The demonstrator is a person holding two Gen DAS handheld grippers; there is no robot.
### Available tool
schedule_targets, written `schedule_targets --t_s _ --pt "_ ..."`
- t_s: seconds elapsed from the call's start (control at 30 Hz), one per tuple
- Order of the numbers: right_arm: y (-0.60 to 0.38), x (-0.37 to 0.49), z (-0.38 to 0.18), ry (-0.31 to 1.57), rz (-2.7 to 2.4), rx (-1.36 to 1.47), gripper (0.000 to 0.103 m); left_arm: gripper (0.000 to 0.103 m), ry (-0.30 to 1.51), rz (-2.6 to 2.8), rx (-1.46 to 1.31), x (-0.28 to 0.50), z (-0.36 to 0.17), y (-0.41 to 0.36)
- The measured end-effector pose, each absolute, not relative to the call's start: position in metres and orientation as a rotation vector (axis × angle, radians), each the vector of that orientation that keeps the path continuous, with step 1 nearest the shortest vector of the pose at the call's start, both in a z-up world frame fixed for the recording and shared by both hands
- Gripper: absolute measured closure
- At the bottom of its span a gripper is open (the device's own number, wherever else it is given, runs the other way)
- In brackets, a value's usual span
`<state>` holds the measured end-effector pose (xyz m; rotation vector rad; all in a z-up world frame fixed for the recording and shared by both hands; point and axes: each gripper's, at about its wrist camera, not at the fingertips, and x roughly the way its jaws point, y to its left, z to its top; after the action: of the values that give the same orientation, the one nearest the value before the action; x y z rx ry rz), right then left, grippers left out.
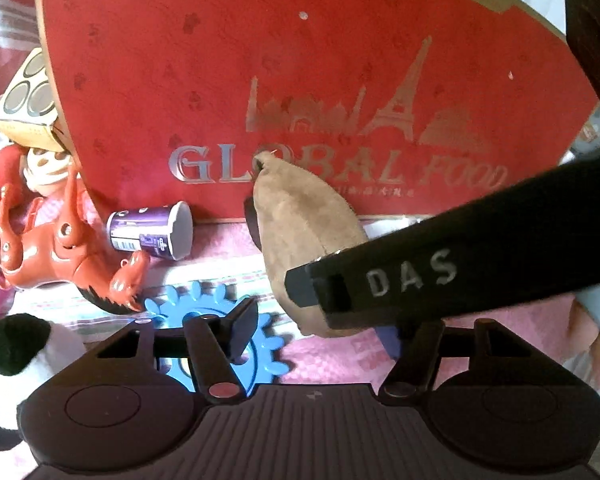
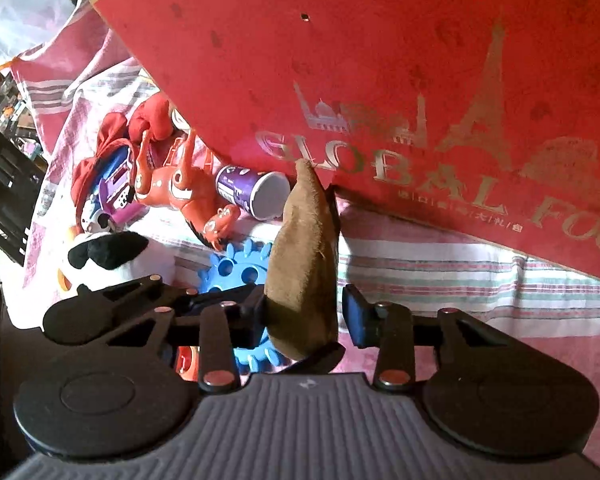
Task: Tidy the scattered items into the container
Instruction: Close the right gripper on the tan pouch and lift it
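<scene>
A big red "GLOBAL FOOD" box stands at the back; it also fills the right wrist view. A tan suede shoe lies against its front wall. In the right wrist view the shoe sits between my right gripper's fingers; the left pad touches it, the blue right pad stands a little off. The right gripper's black body crosses the left wrist view over the shoe. My left gripper is open above a blue gear. The gear also shows in the right wrist view.
On the pink striped cloth to the left lie a purple can, an orange toy horse, a black-and-white plush, a red cloth toy and a small cardboard box.
</scene>
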<state>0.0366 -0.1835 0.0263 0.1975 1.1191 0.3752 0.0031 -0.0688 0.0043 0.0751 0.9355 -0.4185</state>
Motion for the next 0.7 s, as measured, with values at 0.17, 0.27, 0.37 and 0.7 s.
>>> schedule_targets --t_s 0.17,0.27,0.37,0.7 --pt "-0.191 0.033 0.029 1.130 0.386 0.228 0.051 0.042 0.943 -0.430 0.111 -0.003 0.001 -0.065" --pt "-0.189 0.039 0.031 1.129 0.379 0.218 0.047 0.041 0.947 -0.438 0.126 -0.004 0.001 -0.061" --pt "-0.183 0.050 0.033 1.105 0.365 0.194 0.046 0.040 0.956 -0.426 0.143 -0.004 -0.001 -0.062" --pt "-0.174 0.059 0.026 1.109 0.354 0.241 0.072 0.016 0.913 -0.328 0.101 -0.002 0.009 -0.061"
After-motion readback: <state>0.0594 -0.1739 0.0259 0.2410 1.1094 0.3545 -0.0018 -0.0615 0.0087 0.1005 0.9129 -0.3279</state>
